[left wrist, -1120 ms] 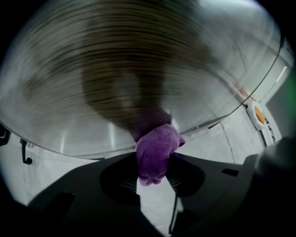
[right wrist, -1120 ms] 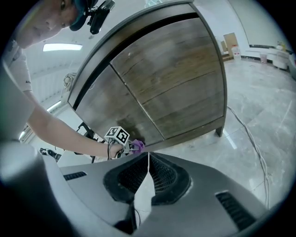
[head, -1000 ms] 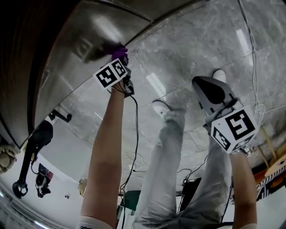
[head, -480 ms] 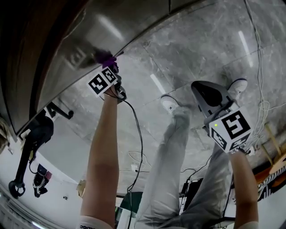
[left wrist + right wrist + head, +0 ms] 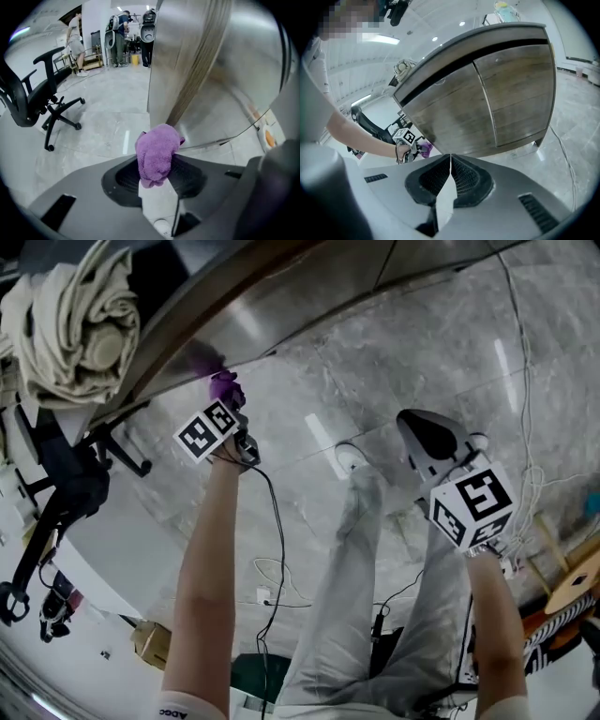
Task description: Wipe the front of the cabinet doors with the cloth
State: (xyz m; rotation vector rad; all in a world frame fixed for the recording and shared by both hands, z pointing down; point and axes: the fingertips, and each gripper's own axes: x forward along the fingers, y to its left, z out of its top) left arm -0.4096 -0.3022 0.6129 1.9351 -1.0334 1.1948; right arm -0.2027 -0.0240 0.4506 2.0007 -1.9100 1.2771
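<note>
A purple cloth (image 5: pixel 157 153) is pinched in my left gripper (image 5: pixel 158 171), which is shut on it. The cloth (image 5: pixel 223 385) sits at the lower left corner of the wooden cabinet (image 5: pixel 281 296), touching the door front near its bottom edge. In the right gripper view the cabinet doors (image 5: pixel 487 103) show as two brown panels, with the left gripper (image 5: pixel 412 143) and cloth (image 5: pixel 425 148) at their lower left corner. My right gripper (image 5: pixel 450 157) is shut with nothing in it and hangs well back from the cabinet, over the floor (image 5: pixel 427 432).
A black office chair (image 5: pixel 33 101) stands on the grey marble floor left of the cabinet. A beige bundle of fabric (image 5: pixel 75 320) lies on the cabinet top. Cables (image 5: pixel 525 381) trail across the floor at the right. People stand far off (image 5: pixel 75 33).
My left gripper with the cloth has slid left and down along the door to its lower corner. The head view has swung, bringing the cabinet top into sight. The right gripper barely moved.
</note>
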